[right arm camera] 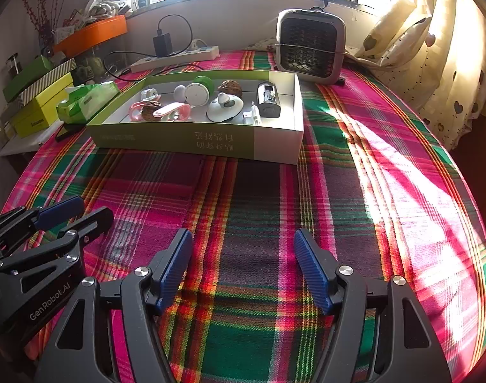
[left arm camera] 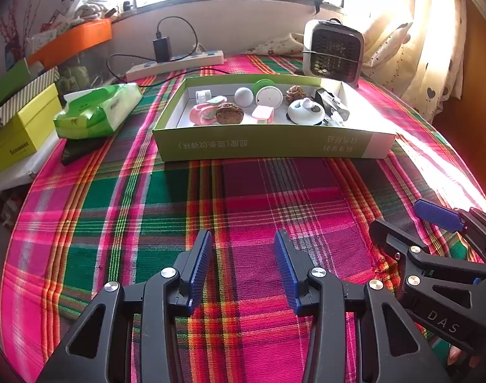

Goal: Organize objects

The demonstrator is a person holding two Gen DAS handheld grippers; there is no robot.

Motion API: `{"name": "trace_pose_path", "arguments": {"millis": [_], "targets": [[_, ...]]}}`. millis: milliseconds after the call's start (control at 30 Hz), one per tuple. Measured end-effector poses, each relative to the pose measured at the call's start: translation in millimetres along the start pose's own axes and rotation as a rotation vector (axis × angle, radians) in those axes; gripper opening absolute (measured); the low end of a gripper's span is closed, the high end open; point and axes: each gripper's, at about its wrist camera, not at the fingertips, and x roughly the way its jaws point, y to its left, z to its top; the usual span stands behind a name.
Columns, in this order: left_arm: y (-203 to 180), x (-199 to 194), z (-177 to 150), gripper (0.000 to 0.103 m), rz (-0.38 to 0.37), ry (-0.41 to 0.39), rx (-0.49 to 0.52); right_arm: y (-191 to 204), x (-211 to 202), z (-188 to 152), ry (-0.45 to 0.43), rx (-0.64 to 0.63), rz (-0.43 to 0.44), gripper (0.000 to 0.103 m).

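Both the left gripper (left arm camera: pixel 243 239) and right gripper (right arm camera: pixel 241 239) hover spread and empty at the worktop's near edge; the box (left arm camera: pixel 268 145) seems filled, so sorting looks finished or unstarted.

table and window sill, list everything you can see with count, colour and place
box tray: 1, green and white, mid table
walnuts: 2, brown, in tray
round gadget: 1, white, in tray
ball: 1, grey, in tray
black device: 1, tray's right end
tissue pack: 1, green, left of tray
power strip: 1, white, behind tray
fan heater: 1, grey, back right
yellow box: 1, far left
tablecloth: 1, pink-green plaid
left tongs: 1, open, empty
right tongs: 1, open, empty
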Motion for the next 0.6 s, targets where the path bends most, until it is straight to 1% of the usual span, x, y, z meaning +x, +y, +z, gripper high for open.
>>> {"name": "trace_pose_path", "arguments": {"millis": [233,600], "targets": [[0.0,-0.2,-0.2,0.039,-0.001,0.0,0.0,2.1,1.2,0.2,0.004,-0.01,-0.001,0.07],[-0.2,-0.4,-0.2,0.039,0.0,0.0,0.0,1.9,1.1,0.1,0.004,-0.011,-0.002,0.07]]}}
